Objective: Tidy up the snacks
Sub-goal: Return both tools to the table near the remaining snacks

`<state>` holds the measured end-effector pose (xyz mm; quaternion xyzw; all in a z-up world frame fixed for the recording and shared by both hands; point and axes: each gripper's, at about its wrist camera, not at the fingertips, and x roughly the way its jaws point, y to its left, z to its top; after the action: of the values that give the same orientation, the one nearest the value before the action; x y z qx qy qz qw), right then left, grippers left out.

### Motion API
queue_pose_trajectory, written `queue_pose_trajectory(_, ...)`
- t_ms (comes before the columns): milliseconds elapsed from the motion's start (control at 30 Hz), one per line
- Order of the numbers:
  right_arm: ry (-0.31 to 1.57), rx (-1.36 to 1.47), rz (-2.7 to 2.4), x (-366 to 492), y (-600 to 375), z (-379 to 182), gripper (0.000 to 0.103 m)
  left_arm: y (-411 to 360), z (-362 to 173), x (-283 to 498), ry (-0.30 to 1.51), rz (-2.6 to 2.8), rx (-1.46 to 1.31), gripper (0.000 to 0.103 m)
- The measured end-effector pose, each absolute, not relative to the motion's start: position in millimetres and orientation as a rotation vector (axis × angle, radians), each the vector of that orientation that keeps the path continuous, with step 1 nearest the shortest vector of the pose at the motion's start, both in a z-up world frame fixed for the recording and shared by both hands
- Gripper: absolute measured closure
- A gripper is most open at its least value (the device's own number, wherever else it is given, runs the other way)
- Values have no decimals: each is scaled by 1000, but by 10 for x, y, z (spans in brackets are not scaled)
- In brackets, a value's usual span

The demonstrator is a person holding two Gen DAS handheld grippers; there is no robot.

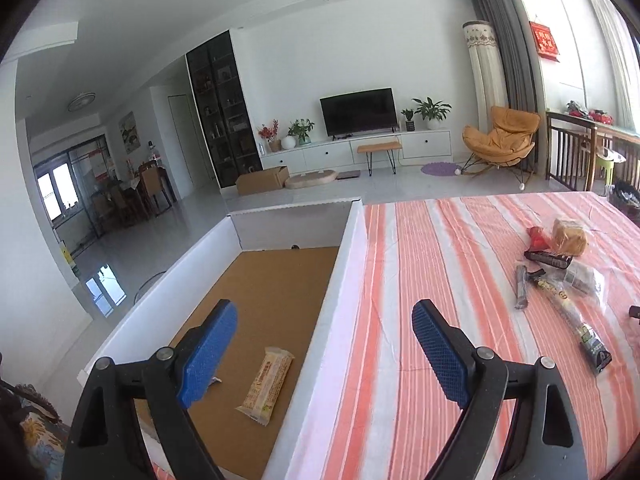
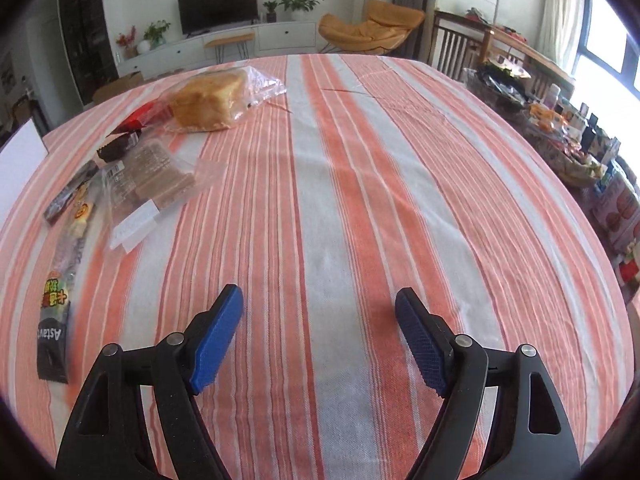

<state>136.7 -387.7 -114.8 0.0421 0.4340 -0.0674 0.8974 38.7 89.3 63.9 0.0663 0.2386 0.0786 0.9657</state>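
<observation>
Looking along two hand-held grippers over a table with a striped cloth (image 2: 340, 208).

Left gripper (image 1: 325, 318): jaws wide apart, nothing between them, hanging over the right wall of a white box (image 1: 344, 264). Poised there, probably, because the box is where snacks go.

Inside the box, on its brown floor: one cream bar (image 1: 266, 384), lying flat near the front. A scrap of white wrapper peeks from behind the left finger; impossible to say what it belongs to.

Right gripper (image 2: 319, 306): jaws also spread, empty, tilted down over bare cloth, well apart from the snacks. Free to pick, by the look of it.

Remaining snacks sit loose on the cloth to the right of the box, clustered and partly overlapping, likely waiting to be moved:
- one bread loaf (image 2: 210, 100) in a clear bag, farthest away
- one red packet (image 2: 138, 118) touching the loaf
- one dark packet (image 2: 118, 146) just beside the red one
- one clear wafer pack (image 2: 160, 178)
- one long tube snack (image 2: 66, 276) with a dark end, nearest
- one thin dark stick (image 1: 521, 286), beside the tube

Six loose, one boxed; job judged barely begun.

Behind, a living room: one TV (image 1: 358, 112), one orange chair (image 1: 502, 136).
</observation>
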Motion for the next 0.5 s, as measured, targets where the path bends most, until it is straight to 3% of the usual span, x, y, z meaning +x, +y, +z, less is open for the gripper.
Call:
queue_pose_trajectory(33, 901, 88, -141, 1397, -3854, -1195, 17, 765, 648, 390, 487, 111, 114, 0)
queue_pose_trajectory(133, 903, 81, -140, 1374, -3838, -1238, 15, 383, 438, 588, 614, -56, 35, 0)
queue_pose_trajectory(333, 902, 84, -134, 1340, -3816, -1283, 13, -299, -554, 1223, 934, -173, 88, 1)
queue_pose_trajectory(500, 902, 84, -134, 1341, -3815, -1285, 13, -418, -869, 1458, 965, -139, 62, 1)
